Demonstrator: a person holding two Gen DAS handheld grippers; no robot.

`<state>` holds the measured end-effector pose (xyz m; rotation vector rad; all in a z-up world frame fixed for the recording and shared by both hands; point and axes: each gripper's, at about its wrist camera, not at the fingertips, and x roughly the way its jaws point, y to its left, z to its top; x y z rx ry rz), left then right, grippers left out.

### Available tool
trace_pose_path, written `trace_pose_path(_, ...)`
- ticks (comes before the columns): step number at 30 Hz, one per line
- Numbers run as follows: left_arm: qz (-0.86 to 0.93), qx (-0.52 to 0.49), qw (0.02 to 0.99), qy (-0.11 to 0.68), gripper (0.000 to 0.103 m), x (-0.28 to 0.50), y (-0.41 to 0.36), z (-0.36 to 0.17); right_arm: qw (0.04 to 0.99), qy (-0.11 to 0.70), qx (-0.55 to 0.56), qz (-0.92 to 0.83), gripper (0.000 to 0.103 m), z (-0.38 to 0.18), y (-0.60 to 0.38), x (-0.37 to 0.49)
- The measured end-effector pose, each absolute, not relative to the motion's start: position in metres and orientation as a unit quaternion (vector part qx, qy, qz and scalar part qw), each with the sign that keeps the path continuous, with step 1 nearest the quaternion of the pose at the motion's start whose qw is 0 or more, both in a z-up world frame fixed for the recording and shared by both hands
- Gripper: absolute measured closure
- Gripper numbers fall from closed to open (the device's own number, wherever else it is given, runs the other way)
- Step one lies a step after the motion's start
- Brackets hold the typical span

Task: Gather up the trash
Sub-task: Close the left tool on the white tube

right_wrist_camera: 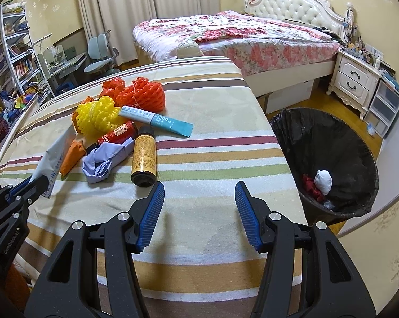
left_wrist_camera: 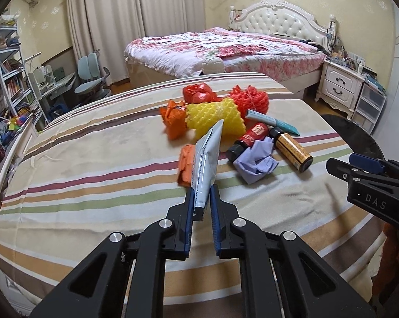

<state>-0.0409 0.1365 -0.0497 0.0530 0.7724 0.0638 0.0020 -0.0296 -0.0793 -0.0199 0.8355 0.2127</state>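
Note:
My left gripper (left_wrist_camera: 202,189) is shut on the lower end of a flattened white tube (left_wrist_camera: 208,156), which sticks up and away over the striped tablecloth (left_wrist_camera: 93,164). Behind it lies the trash pile: yellow foam net (left_wrist_camera: 215,118), red foam net (left_wrist_camera: 249,98), orange wrapper (left_wrist_camera: 173,118), teal tube (left_wrist_camera: 271,122), red bottle (left_wrist_camera: 252,136), amber bottle (left_wrist_camera: 292,149) and crumpled purple paper (left_wrist_camera: 255,163). My right gripper (right_wrist_camera: 199,184) stands open over bare cloth, just right of the amber bottle (right_wrist_camera: 143,156), with nothing between its fingers.
A black-lined bin (right_wrist_camera: 332,145) stands on the floor past the table's right edge, with a white ball (right_wrist_camera: 323,181) and red scraps inside. Behind are a bed (right_wrist_camera: 239,39), a nightstand (right_wrist_camera: 355,79), and shelves and a desk chair at the left.

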Motion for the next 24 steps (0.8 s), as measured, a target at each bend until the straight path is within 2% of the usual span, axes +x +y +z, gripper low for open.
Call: trace_pose_path(24,0.102,-0.026,0.912,0.396,0.090,-0.029,0.206,-0.065,0.906,0.399,-0.044,0.135,0.049,-0.072,0.010,0.019)
